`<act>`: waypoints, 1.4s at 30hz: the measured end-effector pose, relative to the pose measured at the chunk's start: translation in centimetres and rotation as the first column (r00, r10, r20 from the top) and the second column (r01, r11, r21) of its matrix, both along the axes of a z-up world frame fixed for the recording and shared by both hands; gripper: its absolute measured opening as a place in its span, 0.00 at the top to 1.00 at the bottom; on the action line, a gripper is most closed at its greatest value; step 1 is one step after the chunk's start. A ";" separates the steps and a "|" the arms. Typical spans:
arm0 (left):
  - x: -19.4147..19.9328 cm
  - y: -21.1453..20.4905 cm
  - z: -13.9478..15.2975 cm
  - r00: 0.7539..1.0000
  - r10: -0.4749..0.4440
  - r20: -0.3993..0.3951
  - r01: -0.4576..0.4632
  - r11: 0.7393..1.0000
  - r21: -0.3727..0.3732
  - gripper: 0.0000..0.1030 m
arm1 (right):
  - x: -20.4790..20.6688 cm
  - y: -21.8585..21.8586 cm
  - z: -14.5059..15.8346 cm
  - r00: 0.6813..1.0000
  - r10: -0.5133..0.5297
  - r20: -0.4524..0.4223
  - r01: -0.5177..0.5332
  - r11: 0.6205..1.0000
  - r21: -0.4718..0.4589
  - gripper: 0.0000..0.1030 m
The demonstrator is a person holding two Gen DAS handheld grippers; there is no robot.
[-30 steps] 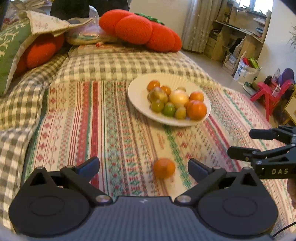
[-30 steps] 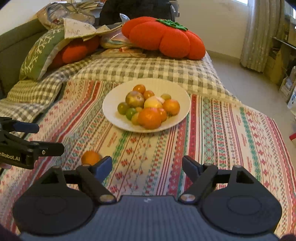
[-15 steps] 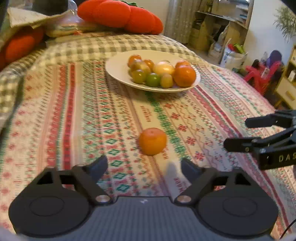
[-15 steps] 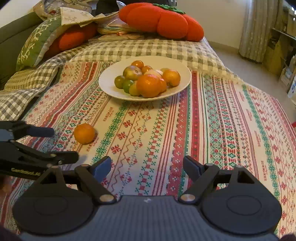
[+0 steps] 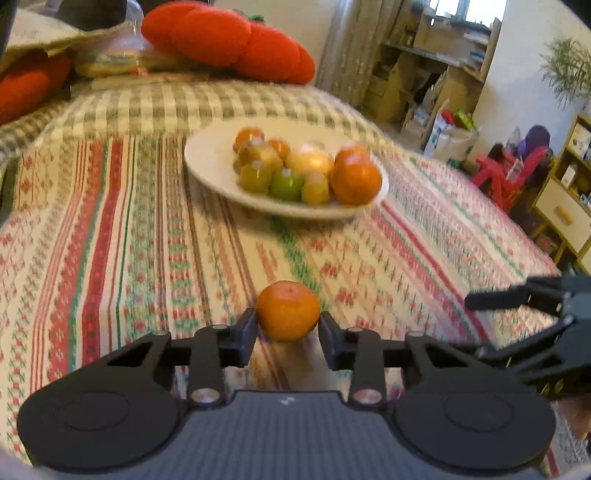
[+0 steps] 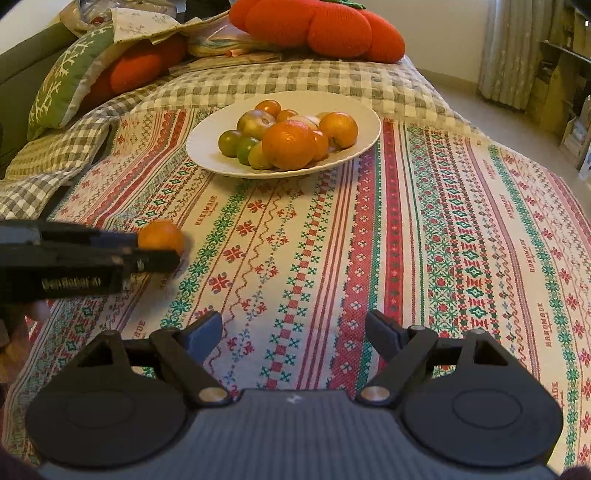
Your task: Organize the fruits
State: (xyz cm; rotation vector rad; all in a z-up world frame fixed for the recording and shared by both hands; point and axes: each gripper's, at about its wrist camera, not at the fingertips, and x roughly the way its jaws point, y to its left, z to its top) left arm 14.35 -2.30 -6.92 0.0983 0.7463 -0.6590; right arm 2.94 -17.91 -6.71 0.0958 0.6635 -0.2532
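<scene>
One loose orange point(image 5: 288, 310) sits between the two fingers of the left tongs point(image 5: 287, 334), which have closed in until both pads touch its sides; in the right wrist view the same orange point(image 6: 161, 236) shows just past the dark fingers of the left tongs point(image 6: 159, 254), close to the patterned cloth point(image 6: 369, 240), though whether it rests on the cloth or is lifted off it cannot be told. The right tongs point(image 6: 293, 332) are spread wide with nothing between the fingers, hovering over the cloth near its front edge, well apart from the orange; in the left wrist view they point(image 5: 487, 325) reach in from the right edge. Further back on the cloth stands one white plate point(image 6: 207, 155) holding a pile of about eleven fruits: one large orange point(image 6: 289, 144) at the front, roughly four smaller orange ones, three small green ones, one brownish one, and one or two pale ones partly hidden behind. The striped cloth lies over a gray checked blanket point(image 6: 295, 79). Behind it rest one big red pumpkin-shaped cushion point(image 6: 317, 26), one smaller red cushion point(image 6: 144, 64) and one green embroidered pillow point(image 6: 64, 79).
</scene>
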 end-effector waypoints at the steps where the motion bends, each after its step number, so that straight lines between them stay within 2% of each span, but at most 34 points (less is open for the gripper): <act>1: 0.1 -0.1 0.4 1.000 0.003 0.013 -0.003 1.000 -0.009 0.77 | 0.0 -0.1 0.0 1.000 0.000 0.001 0.000 1.000 0.002 0.20; 4: 0.8 -0.5 1.8 0.998 0.025 0.051 -0.023 0.999 -0.041 0.77 | 0.2 -0.5 -0.1 1.000 -0.005 0.002 0.005 1.000 0.014 0.20; 10: 3.3 -2.3 3.6 0.997 0.047 0.063 -0.043 0.997 -0.064 0.77 | 0.4 -1.1 -0.2 1.000 -0.023 0.004 0.023 0.999 0.048 0.20; 20: 5.4 -4.2 3.2 0.996 0.085 0.025 -0.084 0.996 -0.026 0.75 | 0.5 -1.2 0.4 1.000 -0.027 0.015 0.026 0.999 0.040 0.20; 21: 5.2 -4.1 3.3 0.995 0.092 0.024 -0.091 0.996 -0.023 0.72 | 0.5 -1.3 0.5 0.999 -0.027 0.018 0.026 0.999 0.040 0.20; 23: 4.6 -4.0 3.5 0.995 0.089 0.033 -0.088 0.996 -0.021 0.57 | 0.5 -1.3 0.8 0.999 -0.027 0.024 0.027 0.999 0.037 0.20; 25: 3.5 -3.8 3.9 0.994 0.091 0.061 -0.091 0.996 0.000 0.39 | 0.6 -1.3 1.2 0.999 -0.036 0.030 0.035 0.999 0.027 0.20; 27: 2.6 -3.6 4.2 0.991 0.108 0.074 -0.111 0.994 0.025 0.32 | 0.6 -1.1 1.7 0.998 -0.045 0.042 0.044 0.999 0.021 0.19; 29: 1.7 -3.2 4.6 0.989 0.123 0.082 -0.128 0.991 0.048 0.29 | 0.5 -1.0 2.1 0.997 -0.051 0.052 0.050 0.999 0.020 0.18; 31: 0.7 -2.7 5.0 0.987 0.137 0.086 -0.142 0.988 0.063 0.20 | 0.3 -0.8 2.6 0.997 -0.055 0.054 0.054 0.998 0.018 0.18; 39: -2.1 -1.3 5.6 0.974 0.221 0.046 -0.225 0.965 0.136 0.10 | -0.7 0.3 4.0 0.995 -0.088 0.045 0.089 0.996 -0.011 0.18; 42: -2.6 -0.6 6.0 0.959 0.282 -0.003 -0.278 0.948 0.156 0.10 | -1.0 1.2 4.3 0.992 -0.118 0.033 0.120 0.991 -0.057 0.16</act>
